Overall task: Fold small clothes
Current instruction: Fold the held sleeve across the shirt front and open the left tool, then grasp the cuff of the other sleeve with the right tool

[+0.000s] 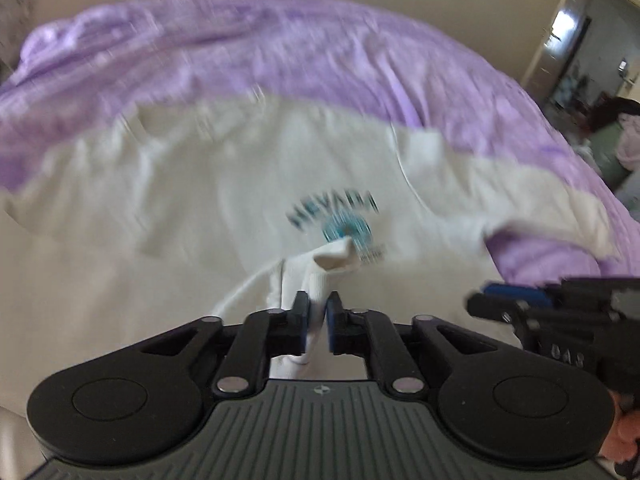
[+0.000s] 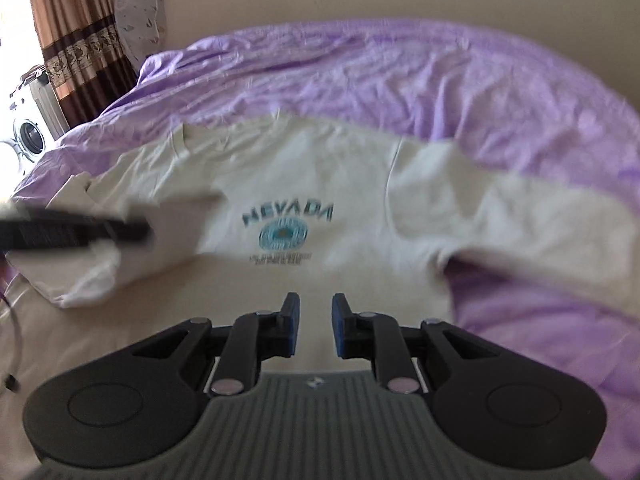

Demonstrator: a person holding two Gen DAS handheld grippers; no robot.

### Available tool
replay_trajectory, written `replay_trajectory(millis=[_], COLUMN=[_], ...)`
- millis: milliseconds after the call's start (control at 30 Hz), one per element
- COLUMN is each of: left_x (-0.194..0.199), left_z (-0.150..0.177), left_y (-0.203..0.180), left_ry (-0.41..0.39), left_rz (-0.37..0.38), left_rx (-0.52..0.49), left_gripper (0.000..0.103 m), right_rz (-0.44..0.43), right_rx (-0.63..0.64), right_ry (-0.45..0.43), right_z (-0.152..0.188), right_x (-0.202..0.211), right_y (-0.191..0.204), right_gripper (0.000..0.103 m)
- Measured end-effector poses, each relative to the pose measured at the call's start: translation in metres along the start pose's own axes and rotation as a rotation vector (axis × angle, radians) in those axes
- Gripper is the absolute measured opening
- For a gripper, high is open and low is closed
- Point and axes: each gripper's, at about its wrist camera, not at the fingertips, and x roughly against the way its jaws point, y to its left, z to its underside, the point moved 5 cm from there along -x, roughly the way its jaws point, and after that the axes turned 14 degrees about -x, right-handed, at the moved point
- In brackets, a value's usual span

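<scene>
A cream T-shirt (image 2: 340,168) with a teal "NEVADA" print (image 2: 288,216) lies spread on a purple bedsheet (image 2: 460,80). It also shows in the left wrist view (image 1: 180,200). My left gripper (image 1: 318,312) is shut on a sleeve (image 1: 328,264) of the shirt and holds it lifted over the shirt's body. In the right wrist view that gripper (image 2: 148,232) comes in from the left with the sleeve hanging under it. My right gripper (image 2: 316,312) is open and empty above the shirt's lower part; it also shows at the right edge of the left wrist view (image 1: 476,304).
The other sleeve (image 2: 540,216) lies flat out to the right on the sheet. A washing machine (image 2: 28,128) and a brown curtain (image 2: 76,32) stand at the far left. A doorway (image 1: 592,60) opens at the far right.
</scene>
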Motion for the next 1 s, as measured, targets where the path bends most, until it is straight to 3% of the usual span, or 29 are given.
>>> replay_trajectory(millis=[67, 133, 233, 367, 500, 600, 733, 800, 833, 1000], left_x=[-0.002, 0.007, 0.031, 0.064, 0.097, 0.117, 0.129, 0.126, 0.123, 0.104], left_z=[0.01, 0.017, 0.022, 0.025, 0.034, 0.046, 0.067, 0.08, 0.085, 0.106], left_y=[-0.001, -0.002, 0.007, 0.039, 0.095, 0.133, 0.17, 0.179, 0.183, 0.19], left_ry=[0.013, 0.004, -0.026, -0.062, -0.054, -0.044, -0.013, 0.015, 0.028, 0.089], left_rz=[0.049, 0.092, 0.117, 0.002, -0.141, -0.218, -0.244, -0.245, -0.249, -0.274], left_rx=[-0.004, -0.016, -0.042, -0.072, -0.025, 0.025, 0.079, 0.089, 0.088, 0.064], left_gripper=[0.036, 0.05, 0.058, 0.058, 0.058, 0.058, 0.058, 0.058, 0.058, 0.053], right_rz=[-0.018, -0.036, -0.079, -0.145, -0.224, -0.21, -0.184, -0.192, -0.201, -0.223], right_rx=[-0.019, -0.042, -0.097, -0.156, -0.247, -0.26, -0.272, -0.273, -0.269, -0.197], right_ry=[0.03, 0.058, 0.096, 0.151, 0.231, 0.247, 0.277, 0.282, 0.291, 0.259], right_z=[0.004, 0.006, 0.005, 0.0, 0.001, 0.001, 0.005, 0.007, 0.008, 0.003], right_x=[-0.01, -0.017, -0.022, -0.029, -0.046, -0.062, -0.079, -0.08, -0.077, -0.045], right_y=[-0.001, 0.0, 0.003, 0.016, 0.035, 0.046, 0.05, 0.051, 0.052, 0.056], right_gripper=[0.014, 0.018, 0.031, 0.036, 0.035, 0.031, 0.028, 0.004, 0.0, 0.0])
